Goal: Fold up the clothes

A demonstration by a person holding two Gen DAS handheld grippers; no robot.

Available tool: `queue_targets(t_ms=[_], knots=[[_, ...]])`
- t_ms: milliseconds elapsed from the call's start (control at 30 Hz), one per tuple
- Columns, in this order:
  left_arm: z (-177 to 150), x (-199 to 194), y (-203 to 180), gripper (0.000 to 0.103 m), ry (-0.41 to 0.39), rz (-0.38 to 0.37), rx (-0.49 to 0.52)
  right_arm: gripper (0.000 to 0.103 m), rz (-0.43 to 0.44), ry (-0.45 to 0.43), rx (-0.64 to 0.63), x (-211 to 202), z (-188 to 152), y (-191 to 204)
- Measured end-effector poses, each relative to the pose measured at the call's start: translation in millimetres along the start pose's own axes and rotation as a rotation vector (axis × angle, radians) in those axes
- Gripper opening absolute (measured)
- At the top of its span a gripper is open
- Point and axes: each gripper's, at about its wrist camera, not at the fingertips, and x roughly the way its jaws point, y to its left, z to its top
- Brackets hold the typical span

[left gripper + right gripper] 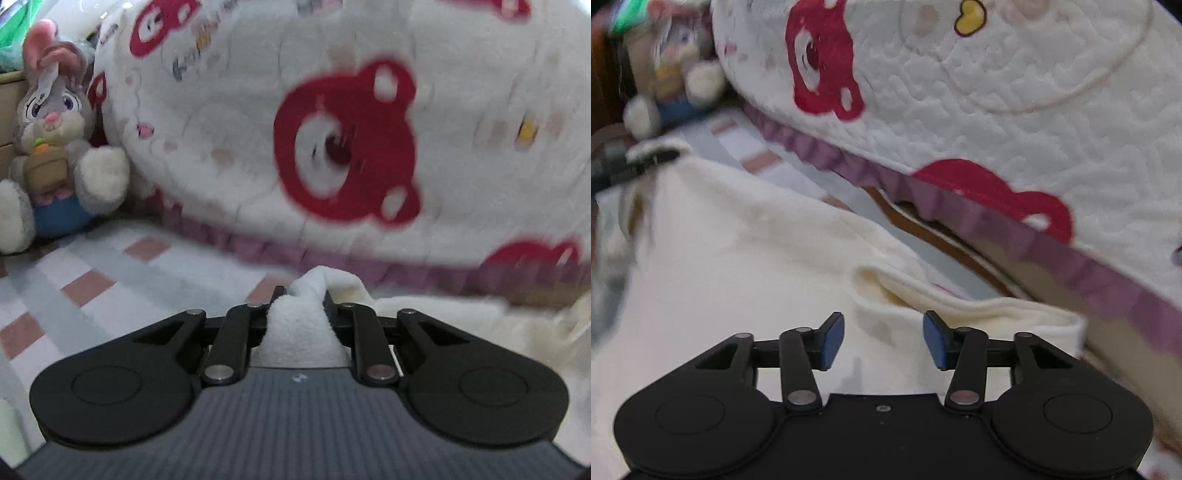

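1. Left wrist view: the left gripper (304,295) is clenched on a bunched fold of the cream fleece garment (299,328), which fills the gap between its black fingers. Ahead looms the white quilted blanket with red bear faces (343,147), its purple ruffled edge (258,251) just past the fingertips. Left of the blanket there's open checked grey-and-pink bedsheet (92,277), and the grey plush rabbit (55,129) sits against the blanket's left side.

2. Right wrist view: the right gripper (883,339) is released, its blue pads (833,341) parted above the cream fleece garment (738,258), nothing pinched. A folded hem ridge (960,306) lies just beyond the fingertips. The blanket's purple ruffled edge (997,229) crowds in from the right; the far left is blurred.
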Motion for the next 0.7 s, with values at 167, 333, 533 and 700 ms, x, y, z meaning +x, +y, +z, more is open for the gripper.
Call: queue_targets(t_ms=[167, 333, 533, 700], knots=[[-12, 14, 3, 0.015, 0.13, -0.023, -0.085, 0.056, 0.102, 0.15, 0.216, 31, 28, -20], [-11, 16, -2, 0.014, 0.121, -0.024, 0.011, 0.056, 0.177, 0.046, 0.336, 27, 31, -24], [-13, 26, -3, 0.013, 0.148, -0.03, 0.008, 0.06, 0.112, 0.11, 0.317, 66, 21, -20], [-10, 22, 4, 0.013, 0.152, -0.044, -0.011, 0.051, -0.036, 0.146, 0.242, 101, 36, -33]])
